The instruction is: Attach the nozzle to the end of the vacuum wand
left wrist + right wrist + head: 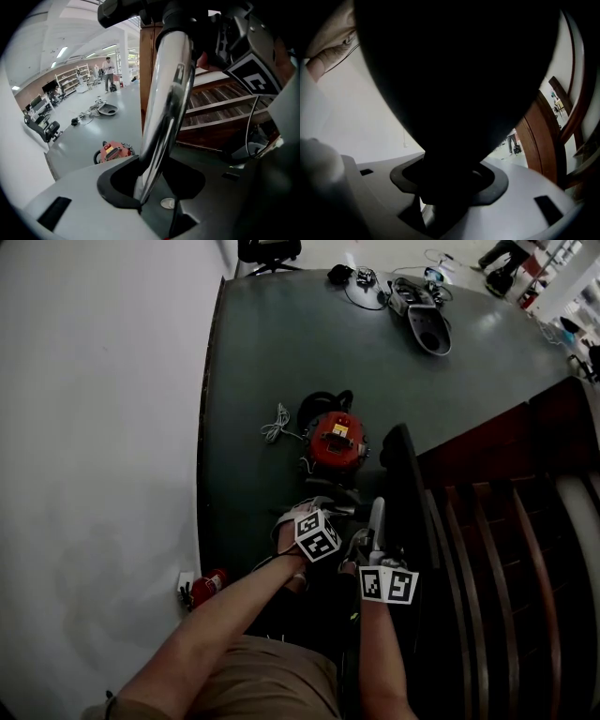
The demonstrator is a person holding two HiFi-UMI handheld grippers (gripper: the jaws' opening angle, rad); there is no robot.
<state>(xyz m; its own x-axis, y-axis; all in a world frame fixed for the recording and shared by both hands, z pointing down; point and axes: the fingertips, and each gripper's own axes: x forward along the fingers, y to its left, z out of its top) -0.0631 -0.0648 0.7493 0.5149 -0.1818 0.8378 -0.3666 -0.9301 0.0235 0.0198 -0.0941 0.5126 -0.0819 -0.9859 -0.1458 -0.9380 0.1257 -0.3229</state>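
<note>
A chrome vacuum wand (pixel 168 93) runs up between the jaws of my left gripper (pixel 150 187), which is shut on it. In the head view the wand (pixel 377 519) shows as a short bright tube between my left gripper (pixel 330 512) and my right gripper (pixel 380 554). A big black nozzle (pixel 454 84) fills the right gripper view, and my right gripper (pixel 450 187) is shut on it. From the head view the nozzle (pixel 401 474) reaches away from the right gripper. The wand's far end meets a black part (pixel 178 14) beside the right gripper; the joint itself is too dark to read.
A red canister vacuum (pixel 337 439) with a white cord (pixel 275 423) stands on the grey floor (pixel 262 352) ahead. Dark wooden slats (pixel 506 521) rise at the right, a white wall (pixel 94 427) at the left. A grey floor head (pixel 427 326) and cables lie farther off.
</note>
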